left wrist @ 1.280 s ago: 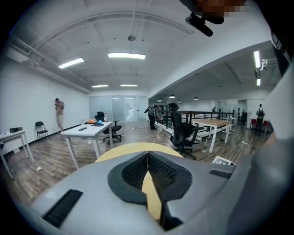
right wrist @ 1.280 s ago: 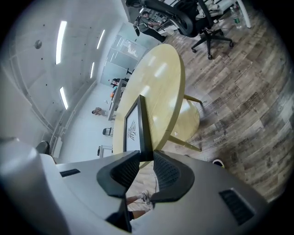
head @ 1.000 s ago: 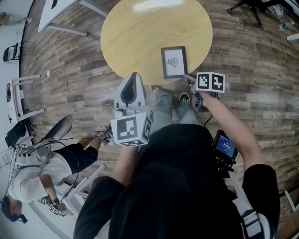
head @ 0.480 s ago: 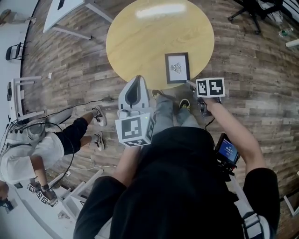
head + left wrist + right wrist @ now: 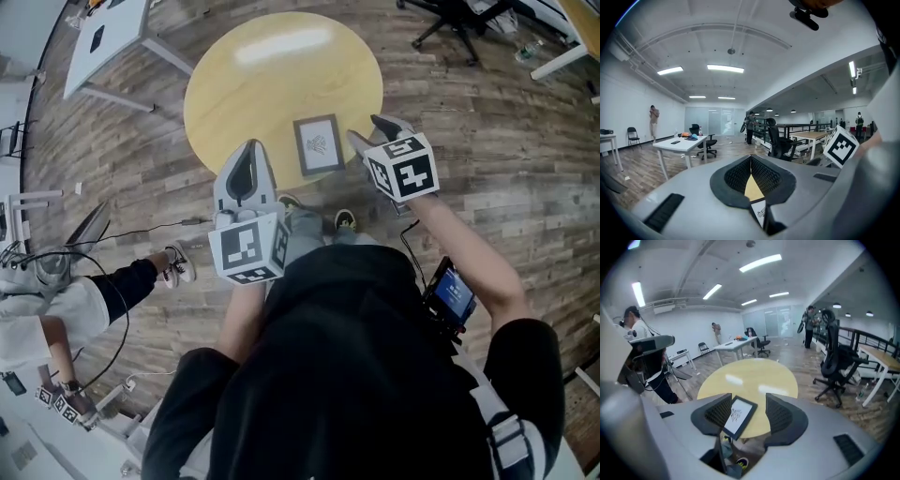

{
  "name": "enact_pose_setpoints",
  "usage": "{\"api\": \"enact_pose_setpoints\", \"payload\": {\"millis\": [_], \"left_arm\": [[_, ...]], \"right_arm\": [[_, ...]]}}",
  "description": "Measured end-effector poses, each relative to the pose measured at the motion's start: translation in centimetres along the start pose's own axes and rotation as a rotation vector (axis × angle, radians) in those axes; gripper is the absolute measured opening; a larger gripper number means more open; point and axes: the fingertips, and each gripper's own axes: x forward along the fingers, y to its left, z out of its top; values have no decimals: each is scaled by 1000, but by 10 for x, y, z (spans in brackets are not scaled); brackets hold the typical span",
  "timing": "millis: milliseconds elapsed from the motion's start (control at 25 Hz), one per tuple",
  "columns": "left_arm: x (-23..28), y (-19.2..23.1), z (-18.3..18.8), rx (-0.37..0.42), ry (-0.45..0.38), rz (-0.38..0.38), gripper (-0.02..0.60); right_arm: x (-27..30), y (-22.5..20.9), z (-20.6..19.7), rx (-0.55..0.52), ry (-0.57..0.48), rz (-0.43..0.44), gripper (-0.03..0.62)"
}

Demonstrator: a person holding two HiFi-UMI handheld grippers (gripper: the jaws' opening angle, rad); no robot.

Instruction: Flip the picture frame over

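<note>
Since picture frame lies flat, face up, at 5 o'clock on table, near rim, it is judged light, stiff, front possibly fragile; long edge best pinched. Right gripper jaws just opened wide, nothing between. Left gripper jaws pressed together, empty.

Picture frame on table, near edge
</note>
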Motion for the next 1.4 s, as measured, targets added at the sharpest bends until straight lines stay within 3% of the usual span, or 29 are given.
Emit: {"api": "enact_pose_setpoints", "payload": {"millis": [80,240,400,560,760,1400], "left_arm": [[-2,-6,14,-3,-29,-7,23],[-7,-20,35,10,-66,-16,23],[-10,-34,49,33,-101,-36,23],[-14,-46,49,-1,-108,-62,23],[-13,-62,52,17,-112,-84,23],[3,-58,58,26,-117,-104,23]], "right_arm": [[-25,3,33,-60,-110,-27,205],[-72,11,80,-134,-313,-40,45],[-100,22,99,-164,-431,21,18],[-109,29,92,-173,-455,50,18],[-116,31,89,-176,-473,60,18],[-108,35,111,-220,-499,57,18]]}}
